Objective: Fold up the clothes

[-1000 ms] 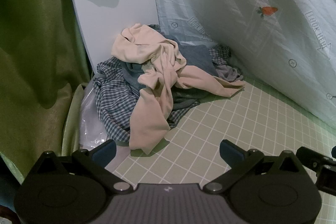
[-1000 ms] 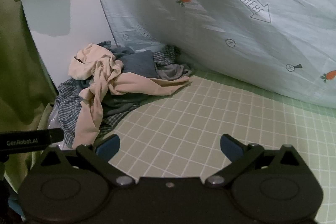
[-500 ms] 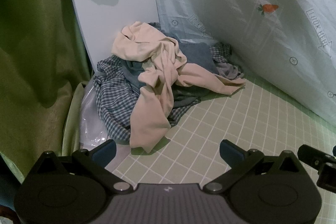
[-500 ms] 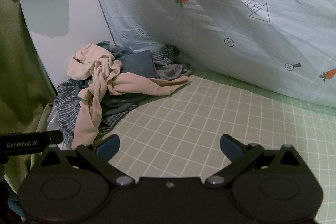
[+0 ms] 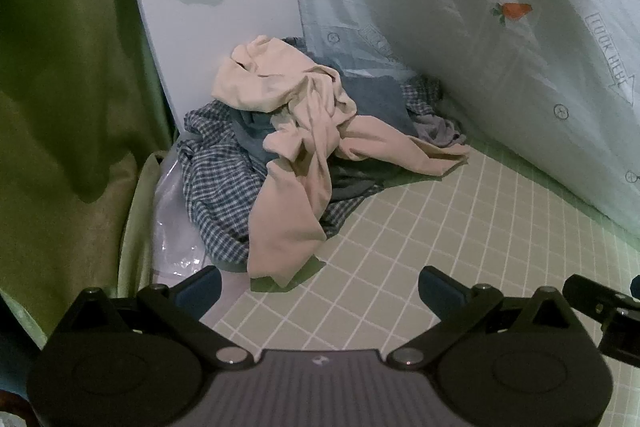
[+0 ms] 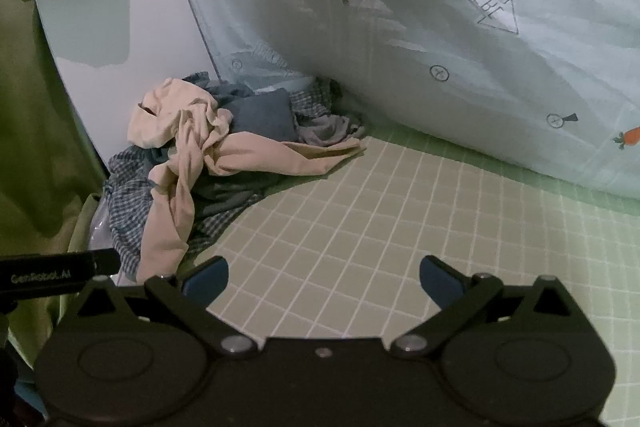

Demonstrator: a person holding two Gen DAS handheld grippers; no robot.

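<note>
In the left wrist view, the left gripper (image 5: 320,287) hangs low over the grid-patterned mat (image 5: 460,227) with its jaws spread wide and nothing between them. The clothes to be folded sit as one tangled pile (image 5: 304,147) at the far left corner of the mat, pushed against a white panel (image 5: 216,27) and a pale blue printed sheet (image 5: 480,27) that drapes down along the far right. A beige garment (image 5: 296,195) lies on top and trails toward the near side, over a checked shirt (image 5: 216,195) and a blue piece (image 5: 376,99); clear plastic (image 5: 172,227) shows at the pile's left edge, beside a green curtain (image 5: 60,87). Nothing looks folded or laid flat, so I judge the task is at its very start, with every garment left to do. In the right wrist view, the right gripper (image 6: 324,275) is likewise spread open and empty, well short of the pile (image 6: 224,155), with part of the other tool's black bar just to its left. This view shows most of the open room: the mat (image 6: 400,227) runs bare from the near edge out to the right, bounded at the far side by the draped sheet (image 6: 440,27). That bare stretch seems the natural place to spread a garment, while the pile's corner is hemmed in on its left and far sides.
</note>
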